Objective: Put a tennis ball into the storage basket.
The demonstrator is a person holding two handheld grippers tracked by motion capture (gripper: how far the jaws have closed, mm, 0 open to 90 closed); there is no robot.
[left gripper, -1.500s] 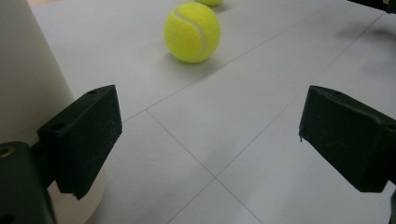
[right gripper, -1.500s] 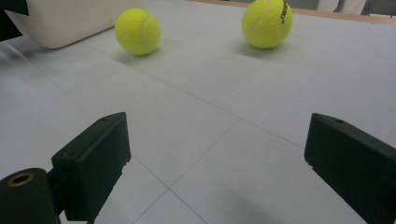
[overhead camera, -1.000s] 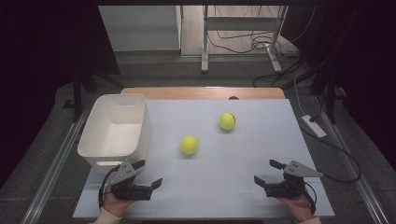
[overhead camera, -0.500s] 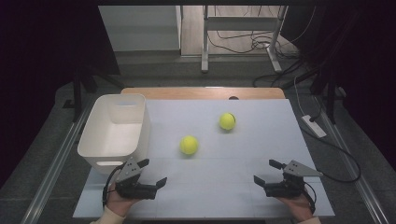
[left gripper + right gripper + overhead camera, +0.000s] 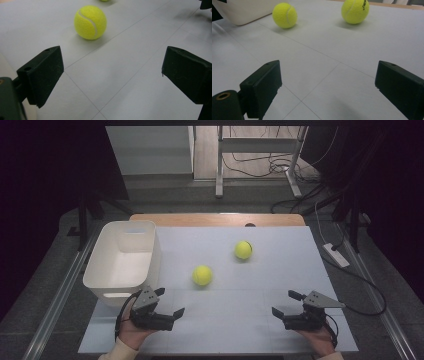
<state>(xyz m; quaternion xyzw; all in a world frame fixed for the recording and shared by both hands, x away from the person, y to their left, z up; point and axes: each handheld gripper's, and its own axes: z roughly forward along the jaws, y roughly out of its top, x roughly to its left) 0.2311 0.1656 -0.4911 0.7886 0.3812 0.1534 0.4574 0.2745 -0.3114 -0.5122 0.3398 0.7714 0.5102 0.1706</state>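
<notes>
In the high view, the left gripper [image 5: 170, 302] and the right gripper [image 5: 285, 303] were held low over the pale worktop [image 5: 280, 270] near its front edge, both pointing away from the person, with a fuzzy yellow nearer ball [image 5: 202, 275] and a farther ball [image 5: 243, 250] lying apart beside a smooth white bin [image 5: 122, 260]. In the left gripper view, the blocky black jaws, which had just been opening, were seen spread wide with nothing between them, the nearer ball [image 5: 90, 22] resting ahead on the worktop. In the right gripper view, the jaws were likewise parted and empty, with both round balls lying farther off.
</notes>
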